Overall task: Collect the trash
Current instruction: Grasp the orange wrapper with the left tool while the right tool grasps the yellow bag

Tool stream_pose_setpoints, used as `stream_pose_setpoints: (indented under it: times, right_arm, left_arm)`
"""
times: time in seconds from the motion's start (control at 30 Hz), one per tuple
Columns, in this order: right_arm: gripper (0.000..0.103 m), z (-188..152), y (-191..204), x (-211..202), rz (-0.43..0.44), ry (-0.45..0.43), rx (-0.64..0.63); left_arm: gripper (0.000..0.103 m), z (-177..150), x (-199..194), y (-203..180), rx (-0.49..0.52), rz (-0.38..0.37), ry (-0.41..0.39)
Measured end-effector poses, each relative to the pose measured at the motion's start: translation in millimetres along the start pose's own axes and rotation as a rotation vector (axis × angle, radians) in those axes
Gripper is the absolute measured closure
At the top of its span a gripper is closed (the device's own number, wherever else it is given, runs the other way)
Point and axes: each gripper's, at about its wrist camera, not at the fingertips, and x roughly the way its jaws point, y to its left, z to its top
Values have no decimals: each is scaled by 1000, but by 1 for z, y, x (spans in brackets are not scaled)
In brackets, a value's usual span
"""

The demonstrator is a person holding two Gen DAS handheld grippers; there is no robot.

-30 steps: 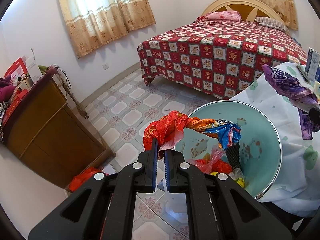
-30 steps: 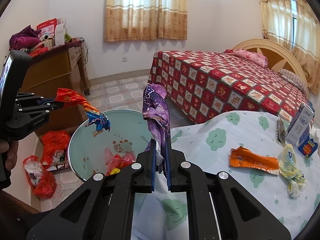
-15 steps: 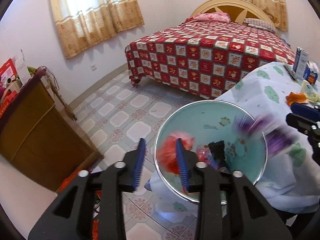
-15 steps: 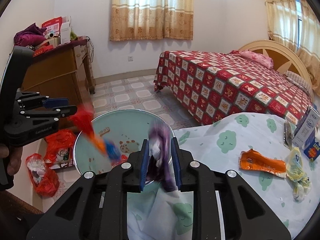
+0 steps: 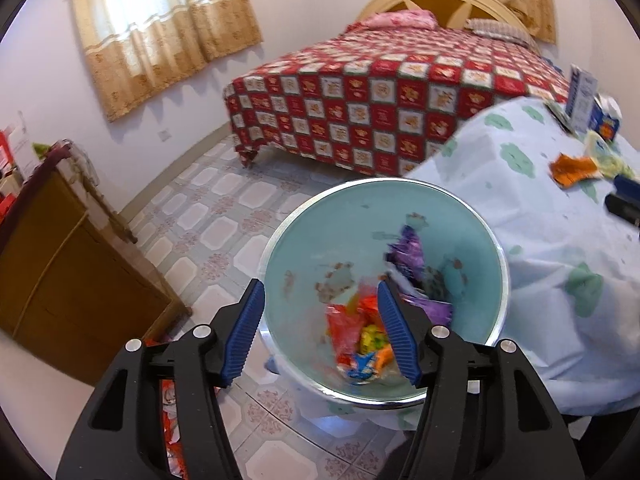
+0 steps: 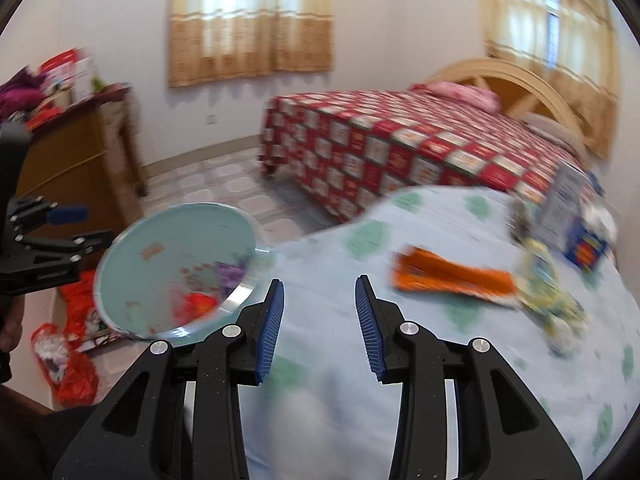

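The left wrist view looks steeply down, close above the round pale-blue metal-rimmed bin (image 5: pixel 340 216). The right wrist view faces across the cloud-print-clothed tabletop (image 6: pixel 460 360). Both share bin (image 6: pixel 172 232), tabletop (image 5: pixel 540 248) and red checked-quilt bed (image 5: pixel 380 92).

I can read no text: print on the carton (image 6: pixel 562 208) far right of my right fingers (image 6: pixel 272 316) is blurred, as is lettering on the left gripper (image 6: pixel 50 276).
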Motion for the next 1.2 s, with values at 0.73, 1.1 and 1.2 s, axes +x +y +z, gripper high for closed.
stream_pose_setpoints:
  times: [0.73,1.1,1.2]
  right_arm:
    - [61,-27,-204,35,-192,213,329]
    - [83,-36,-203,31,-189,220,313]
    - [88,-45,-205,9,-212,183,327]
  left_arm:
    - [37,92,28,-172,131,-196,-65]
    - [37,108,43,-223,225,-249,-64]
    - [37,110,49,-234,246,-261,-56]
